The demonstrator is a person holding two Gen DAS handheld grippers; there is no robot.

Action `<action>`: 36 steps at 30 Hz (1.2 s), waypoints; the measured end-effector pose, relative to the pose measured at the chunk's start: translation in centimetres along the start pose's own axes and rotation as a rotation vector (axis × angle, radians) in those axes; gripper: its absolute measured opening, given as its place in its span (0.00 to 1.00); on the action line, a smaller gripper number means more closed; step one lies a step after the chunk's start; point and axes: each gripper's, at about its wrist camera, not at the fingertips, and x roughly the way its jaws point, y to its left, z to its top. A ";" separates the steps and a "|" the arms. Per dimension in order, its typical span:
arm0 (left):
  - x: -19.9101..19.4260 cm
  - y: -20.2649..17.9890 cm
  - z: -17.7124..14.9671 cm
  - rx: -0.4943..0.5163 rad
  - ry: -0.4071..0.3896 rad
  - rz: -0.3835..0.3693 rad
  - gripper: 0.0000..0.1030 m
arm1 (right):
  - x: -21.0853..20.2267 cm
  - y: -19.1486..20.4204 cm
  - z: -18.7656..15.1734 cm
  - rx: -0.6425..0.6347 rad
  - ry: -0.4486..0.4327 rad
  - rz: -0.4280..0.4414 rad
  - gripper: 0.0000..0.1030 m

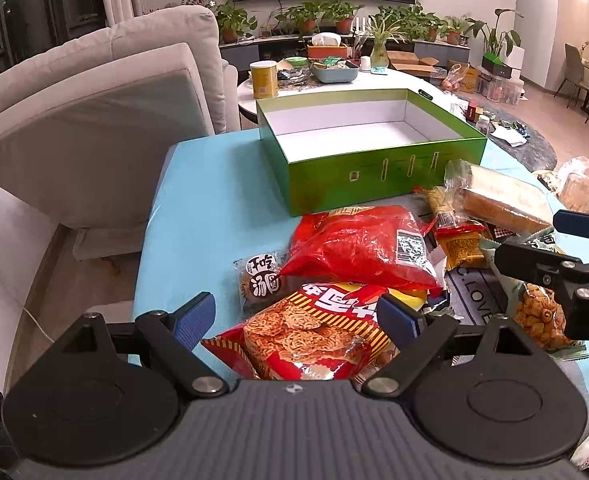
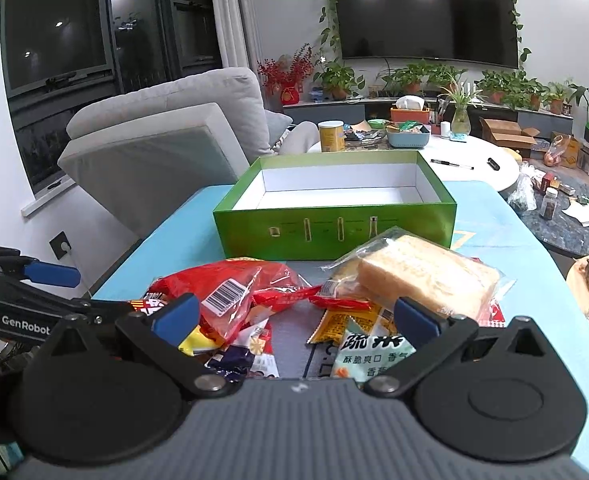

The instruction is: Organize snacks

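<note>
An empty green box (image 1: 374, 178) (image 2: 334, 228) with a white inside stands on the blue table, behind a heap of snack packets. The left wrist view shows my left gripper (image 1: 296, 318) open above a red noodle-snack bag (image 1: 314, 336), which lies between its blue pads without contact. A red bag (image 1: 358, 246) (image 2: 230, 288) lies beyond it. My right gripper (image 2: 294, 320) is open over a pale green vegetable-snack packet (image 2: 368, 354) and a yellow packet (image 2: 340, 322). A clear-wrapped cake slice (image 2: 426, 280) (image 1: 502, 200) lies at the right.
A grey sofa (image 1: 94, 120) stands left of the table. Behind the box a white round table (image 2: 474, 166) holds a yellow can (image 1: 264, 79), a tray and a pen. A dark low table (image 2: 566, 224) with jars is at the right.
</note>
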 end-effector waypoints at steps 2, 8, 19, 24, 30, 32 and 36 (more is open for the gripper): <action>0.1 0.0 0.0 0.001 0.001 -0.001 0.84 | 0.0 0.1 0.0 0.002 0.002 -0.001 0.93; 0.3 0.2 -0.2 -0.006 0.002 0.002 0.84 | 0.3 0.2 0.0 0.011 0.020 0.003 0.93; 0.5 0.3 -0.2 -0.005 0.004 0.002 0.84 | 0.2 0.2 -0.1 0.020 0.022 0.003 0.93; 0.5 0.3 -0.2 -0.005 0.004 0.003 0.84 | 0.3 0.0 -0.2 0.033 0.026 -0.006 0.93; 0.6 0.2 -0.2 -0.001 0.003 0.003 0.84 | 0.3 0.0 -0.2 0.036 0.026 -0.006 0.93; 0.6 0.2 -0.1 0.001 0.003 0.003 0.84 | 0.3 0.0 -0.2 0.036 0.027 -0.008 0.93; 0.7 0.1 -0.1 0.003 0.003 0.003 0.84 | 0.4 0.0 -0.2 0.040 0.028 -0.006 0.93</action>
